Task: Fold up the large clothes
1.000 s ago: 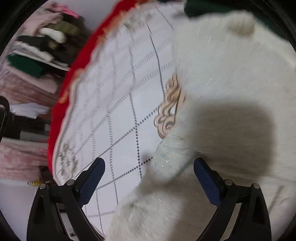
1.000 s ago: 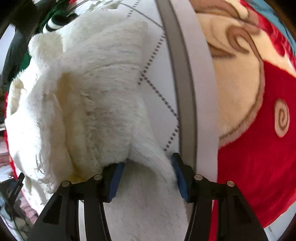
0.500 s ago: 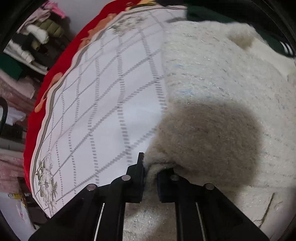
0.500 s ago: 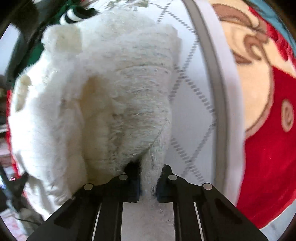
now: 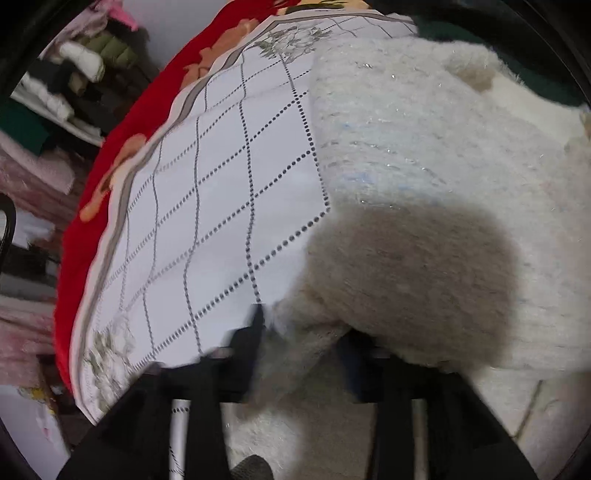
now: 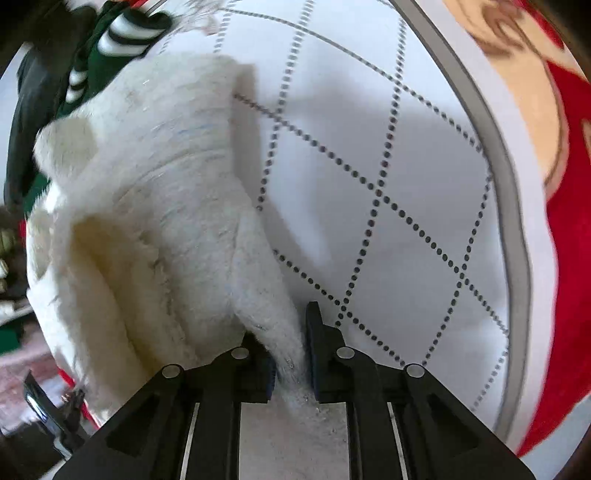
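Note:
A fluffy white garment point(image 5: 406, 166) lies bunched on a white quilted bedspread point(image 5: 221, 203). My left gripper point(image 5: 303, 343) hangs blurred over the garment's near left edge. Its jaws are opening, and a fold of the fleece lies loosely between the fingers. In the right wrist view the same garment point(image 6: 147, 221) is heaped at the left of the bedspread point(image 6: 406, 184). My right gripper point(image 6: 291, 354) has a narrow tail of fleece filling the gap between its pads. Those jaws are opening too, but still touch the fabric on both sides.
A red patterned blanket point(image 5: 81, 236) borders the bedspread, also seen at the right point(image 6: 569, 277). A dark green striped garment point(image 6: 122, 33) lies beyond the white one. Shelves of stacked clothes point(image 5: 74, 74) stand past the bed's left side.
Both grippers closed tightly on folds of the white garment, then widened again. The right one dragged its fold across the bedspread, and the left one now holds its fold loosely.

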`<action>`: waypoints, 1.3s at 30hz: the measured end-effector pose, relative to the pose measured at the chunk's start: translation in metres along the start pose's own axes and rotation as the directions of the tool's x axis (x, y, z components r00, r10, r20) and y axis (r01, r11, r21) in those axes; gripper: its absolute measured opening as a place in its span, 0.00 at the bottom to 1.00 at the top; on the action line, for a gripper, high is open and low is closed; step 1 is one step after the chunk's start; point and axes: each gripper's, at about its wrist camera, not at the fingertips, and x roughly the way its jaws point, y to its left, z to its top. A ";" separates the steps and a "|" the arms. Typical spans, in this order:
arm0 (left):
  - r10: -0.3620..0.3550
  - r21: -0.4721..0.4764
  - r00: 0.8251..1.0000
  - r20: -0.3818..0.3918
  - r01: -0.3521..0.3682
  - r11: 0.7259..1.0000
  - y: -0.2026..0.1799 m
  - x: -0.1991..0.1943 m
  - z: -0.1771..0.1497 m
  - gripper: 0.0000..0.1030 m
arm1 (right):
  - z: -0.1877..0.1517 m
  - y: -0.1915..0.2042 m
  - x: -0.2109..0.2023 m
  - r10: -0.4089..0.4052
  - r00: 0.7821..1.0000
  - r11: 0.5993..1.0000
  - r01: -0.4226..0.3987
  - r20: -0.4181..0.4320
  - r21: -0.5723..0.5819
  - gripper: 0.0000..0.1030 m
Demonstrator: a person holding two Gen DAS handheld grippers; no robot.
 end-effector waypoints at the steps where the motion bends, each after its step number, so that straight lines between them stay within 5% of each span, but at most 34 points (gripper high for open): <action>1: 0.006 -0.019 1.000 0.002 -0.005 1.000 0.003 -0.005 -0.001 0.66 | -0.004 0.005 -0.005 -0.015 1.000 1.000 0.015 -0.005 -0.003 0.30; 2: 0.005 -0.038 1.000 0.005 -0.004 0.999 0.006 -0.012 -0.002 0.78 | -0.006 0.008 -0.011 -0.013 1.000 1.000 0.013 -0.003 -0.007 0.36; 5: -0.047 -0.107 0.999 0.011 0.048 0.993 0.025 -0.030 -0.006 0.90 | -0.027 0.019 -0.036 -0.028 0.999 0.999 0.030 0.031 -0.043 0.36; 10: -0.049 -0.115 0.997 0.056 0.055 0.992 0.026 -0.061 -0.018 0.90 | -0.066 0.039 -0.027 -0.101 0.995 0.983 0.098 -0.010 -0.156 0.44; 13: -0.017 -0.049 0.996 0.085 0.021 0.999 0.002 -0.076 -0.033 0.90 | -0.083 0.023 0.012 -0.352 0.936 0.919 0.345 -0.004 -0.188 0.39; 19: -0.016 0.059 0.995 0.099 0.010 0.998 -0.045 -0.094 -0.055 0.90 | -0.083 0.038 0.005 -0.270 0.963 0.954 0.265 -0.019 -0.139 0.40; 24: 0.049 0.103 0.990 0.129 -0.062 0.993 -0.089 -0.120 -0.073 0.90 | -0.083 0.065 -0.033 -0.239 0.968 0.932 0.249 0.070 -0.262 0.58; 27: 0.117 0.115 0.985 0.126 -0.131 0.985 -0.123 -0.138 -0.093 0.90 | -0.075 0.064 -0.048 -0.247 0.963 0.903 0.270 0.110 -0.335 0.77; 31: 0.245 0.137 0.964 0.101 -0.258 0.956 -0.185 -0.169 -0.139 0.90 | -0.061 0.049 -0.060 -0.271 0.953 0.855 0.302 0.135 -0.421 0.83; 34: 0.281 0.181 0.958 0.060 -0.288 0.941 -0.235 -0.188 -0.173 0.90 | -0.059 0.011 -0.074 -0.297 0.946 0.825 0.321 0.127 -0.464 0.87; 39: 0.289 0.273 0.957 0.028 -0.286 0.919 -0.324 -0.205 -0.226 0.90 | -0.035 -0.111 -0.122 -0.326 0.941 0.824 0.329 0.087 -0.461 0.87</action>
